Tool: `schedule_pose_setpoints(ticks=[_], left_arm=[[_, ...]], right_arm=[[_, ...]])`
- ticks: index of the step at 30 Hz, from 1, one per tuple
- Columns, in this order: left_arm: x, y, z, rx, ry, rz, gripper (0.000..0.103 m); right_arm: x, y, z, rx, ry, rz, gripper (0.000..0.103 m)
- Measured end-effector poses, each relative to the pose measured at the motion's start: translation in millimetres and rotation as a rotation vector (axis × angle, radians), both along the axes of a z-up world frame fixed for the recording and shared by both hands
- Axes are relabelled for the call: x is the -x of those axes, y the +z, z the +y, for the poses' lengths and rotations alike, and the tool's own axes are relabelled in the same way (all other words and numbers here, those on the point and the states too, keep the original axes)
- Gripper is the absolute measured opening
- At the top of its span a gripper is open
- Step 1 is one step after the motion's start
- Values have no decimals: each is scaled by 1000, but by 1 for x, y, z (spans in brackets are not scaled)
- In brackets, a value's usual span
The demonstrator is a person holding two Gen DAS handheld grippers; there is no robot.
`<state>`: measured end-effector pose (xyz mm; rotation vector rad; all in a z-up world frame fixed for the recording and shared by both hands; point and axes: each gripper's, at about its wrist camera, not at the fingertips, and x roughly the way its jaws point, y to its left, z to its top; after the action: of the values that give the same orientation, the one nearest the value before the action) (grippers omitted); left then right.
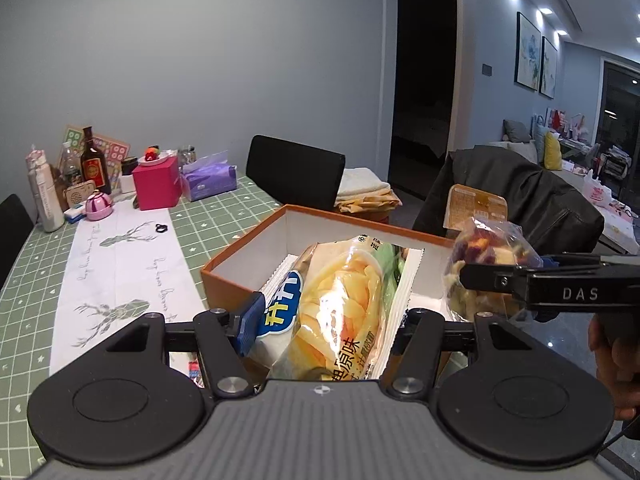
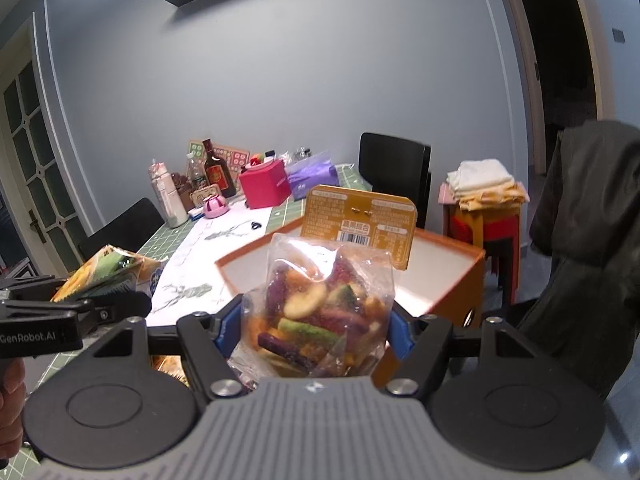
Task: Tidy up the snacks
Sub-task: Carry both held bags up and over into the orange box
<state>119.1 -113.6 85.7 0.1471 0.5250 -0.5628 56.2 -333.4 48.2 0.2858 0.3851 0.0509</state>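
Note:
My left gripper (image 1: 326, 326) is shut on a yellow chip bag (image 1: 340, 312) and holds it over the near edge of an open orange box (image 1: 244, 246) with a white inside. My right gripper (image 2: 314, 332) is shut on a clear bag of mixed dried fruit and vegetable chips (image 2: 320, 304) with an orange header card (image 2: 358, 222), held above the box (image 2: 460, 276). The right gripper with its bag (image 1: 486, 256) also shows at the right in the left wrist view. The left gripper's chip bag (image 2: 108, 270) shows at the left in the right wrist view.
A green checked tablecloth (image 1: 36, 272) with a white deer runner (image 1: 120, 264) covers the table. At its far end stand a pink box (image 1: 156, 186), tissue pack (image 1: 210, 178), brown bottle (image 1: 94, 162) and small items. Black chairs (image 1: 294, 172), a stool with folded cloths (image 2: 484, 188) and a dark jacket (image 2: 588, 220) surround it.

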Motion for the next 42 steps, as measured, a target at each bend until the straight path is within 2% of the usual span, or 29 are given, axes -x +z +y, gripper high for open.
schedule_pose_setpoints(ticks=[11,19,30,35,41,42], left_arm=[[-27,2,-34,-32,-32,-9,67],[-54,-20,-67,-139,-60,-4,67],[-75,-53,-101,-251,-97,59,67],[-75,-64,-113,-326,-122,29,66],[-80,-77,-127,-422,-168,22,65],[-81,-79,-129,-435,-172,21,65]], right_arm=[[-43,7,-27,4,23,65,69],[-91,5,-41,36,46,137,69],[-143,-23,-50,87,124,293,69],[-165,-41,-53,116,142,357,69],[-184,-60,-50,186,200,435,69],[-186,-62,-48,222,204,440,69]])
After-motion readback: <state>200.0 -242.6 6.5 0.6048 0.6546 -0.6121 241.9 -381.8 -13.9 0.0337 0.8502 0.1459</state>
